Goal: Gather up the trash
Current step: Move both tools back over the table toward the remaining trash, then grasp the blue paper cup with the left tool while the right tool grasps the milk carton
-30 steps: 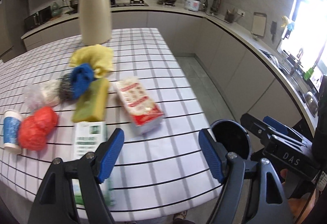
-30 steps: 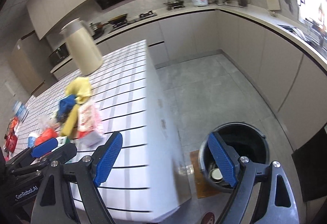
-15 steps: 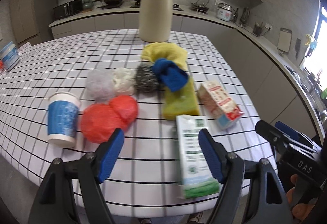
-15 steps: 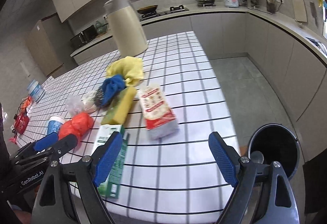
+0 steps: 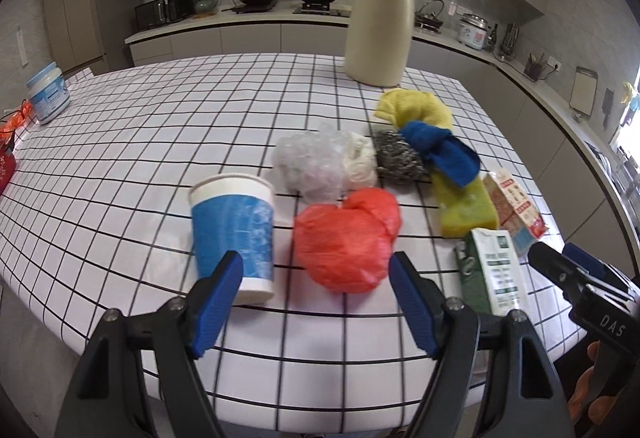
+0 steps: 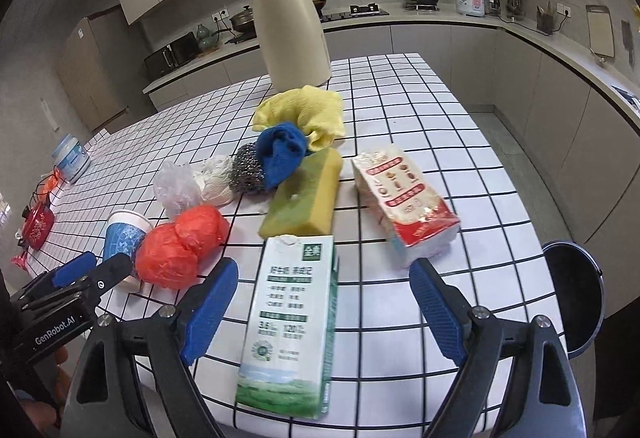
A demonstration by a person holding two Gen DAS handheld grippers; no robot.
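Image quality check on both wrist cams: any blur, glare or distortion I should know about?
Left wrist: heavy fisheye bending of the grid tablecloth, dark vignette corners, blown-out window at the right edge, paper cup slightly smeared. Right wrist: same barrel distortion, milk carton sharp, its lower end softer, no strong glare.

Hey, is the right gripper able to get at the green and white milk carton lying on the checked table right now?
Probably yes. The right gripper is open and empty, and the green and white milk carton lies flat directly between its fingers, with nothing on top. The yellow-green sponge sits just beyond the carton's far end.
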